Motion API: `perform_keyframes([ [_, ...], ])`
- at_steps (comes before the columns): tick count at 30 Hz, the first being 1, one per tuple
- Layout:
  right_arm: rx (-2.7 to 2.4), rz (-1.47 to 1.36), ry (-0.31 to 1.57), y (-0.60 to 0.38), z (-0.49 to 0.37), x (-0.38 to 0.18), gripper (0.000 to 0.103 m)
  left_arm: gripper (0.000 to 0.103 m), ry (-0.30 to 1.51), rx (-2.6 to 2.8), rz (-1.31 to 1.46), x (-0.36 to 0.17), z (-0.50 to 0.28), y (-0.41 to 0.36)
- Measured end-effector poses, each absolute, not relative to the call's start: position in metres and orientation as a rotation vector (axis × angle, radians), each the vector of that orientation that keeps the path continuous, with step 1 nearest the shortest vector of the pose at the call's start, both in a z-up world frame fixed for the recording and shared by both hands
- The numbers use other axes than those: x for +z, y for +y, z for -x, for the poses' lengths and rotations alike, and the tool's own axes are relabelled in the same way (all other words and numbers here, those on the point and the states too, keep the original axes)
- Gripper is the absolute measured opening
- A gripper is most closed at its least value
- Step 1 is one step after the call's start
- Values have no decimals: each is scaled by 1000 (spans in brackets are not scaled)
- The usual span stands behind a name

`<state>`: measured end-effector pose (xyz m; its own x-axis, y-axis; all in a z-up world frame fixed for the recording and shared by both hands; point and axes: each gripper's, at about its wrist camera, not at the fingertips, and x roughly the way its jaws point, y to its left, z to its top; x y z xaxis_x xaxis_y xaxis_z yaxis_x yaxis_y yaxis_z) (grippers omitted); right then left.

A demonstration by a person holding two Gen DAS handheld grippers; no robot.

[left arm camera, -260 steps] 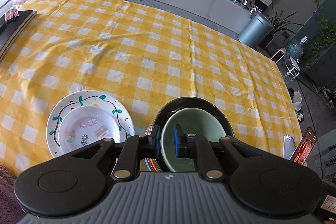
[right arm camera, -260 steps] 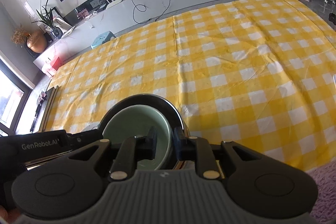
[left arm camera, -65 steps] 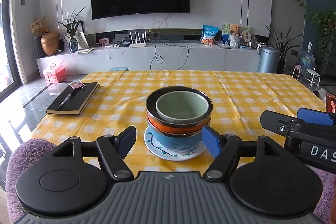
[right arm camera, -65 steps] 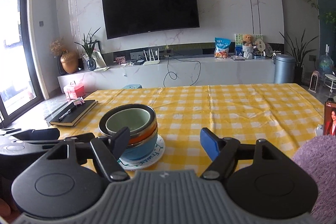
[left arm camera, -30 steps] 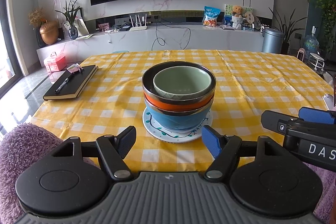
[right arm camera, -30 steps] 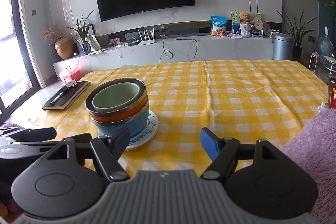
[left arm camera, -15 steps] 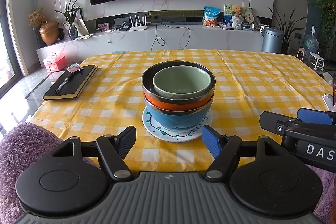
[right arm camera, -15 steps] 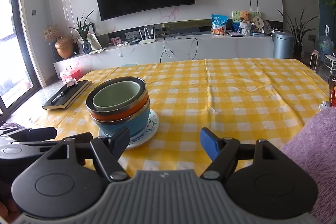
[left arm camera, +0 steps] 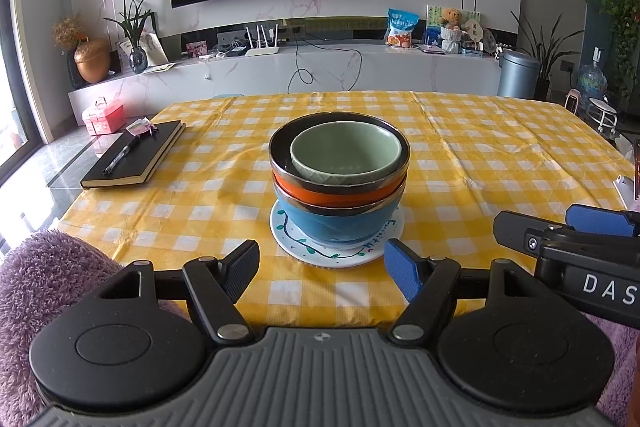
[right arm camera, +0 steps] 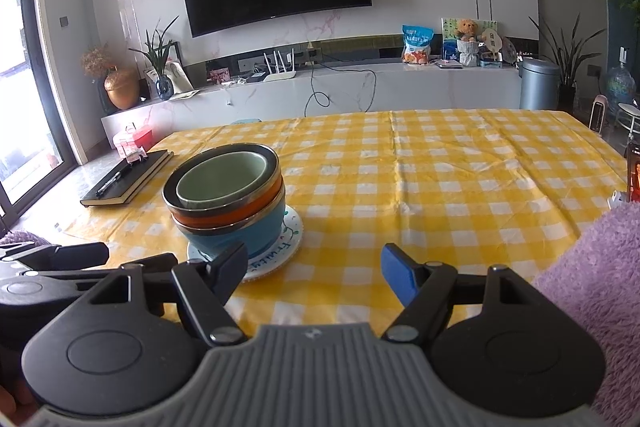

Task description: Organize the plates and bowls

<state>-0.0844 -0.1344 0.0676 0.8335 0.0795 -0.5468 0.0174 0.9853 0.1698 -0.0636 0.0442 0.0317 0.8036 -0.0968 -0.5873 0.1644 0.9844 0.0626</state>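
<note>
- While both grippers hang short of the table's near edge, the task's ware stands as one stack near that edge of the yellow checked tablecloth [left arm camera: 480,163].
- White plate [left arm camera: 288,227]: painted with a green vine and lettering; lowest item, flat on the cloth.
- Blue bowl [left arm camera: 336,225]: seated on the plate, upright.
- Orange bowl [left arm camera: 320,193]: metallic rim, dark inside; nested in the blue bowl.
- Pale green bowl [left arm camera: 346,153]: smallest; nested in the orange bowl, topmost.
- Left gripper [left arm camera: 322,269]: jaws spread wide, nothing between them; aimed at the stack from just in front, apart from it.
- Right gripper [right arm camera: 314,267]: jaws likewise wide and empty; to the right of the stack, apart from it. In its view the black finger overlaps the plate's edge, with no contact evident.
- Black notebook [left arm camera: 134,155] with pen [left arm camera: 122,155]: left of the stack, well apart.
- Purple fleece [left arm camera: 52,287]: on both sides beneath the grippers, near side of the stack.
- Step in hand, as judged: stacking looks complete; no loose dish is visible elsewhere on the cloth.
- Next move, as judged: none on the stack is needed. Should it be shifted, grip the plate rim and keep it level so the bowls do not slide.
</note>
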Motion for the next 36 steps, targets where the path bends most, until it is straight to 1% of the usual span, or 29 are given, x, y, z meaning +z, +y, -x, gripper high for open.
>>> perform_keyframes([
  [36, 28, -176, 592, -135, 84, 65, 74, 84, 629, -136, -111, 29, 65, 45],
])
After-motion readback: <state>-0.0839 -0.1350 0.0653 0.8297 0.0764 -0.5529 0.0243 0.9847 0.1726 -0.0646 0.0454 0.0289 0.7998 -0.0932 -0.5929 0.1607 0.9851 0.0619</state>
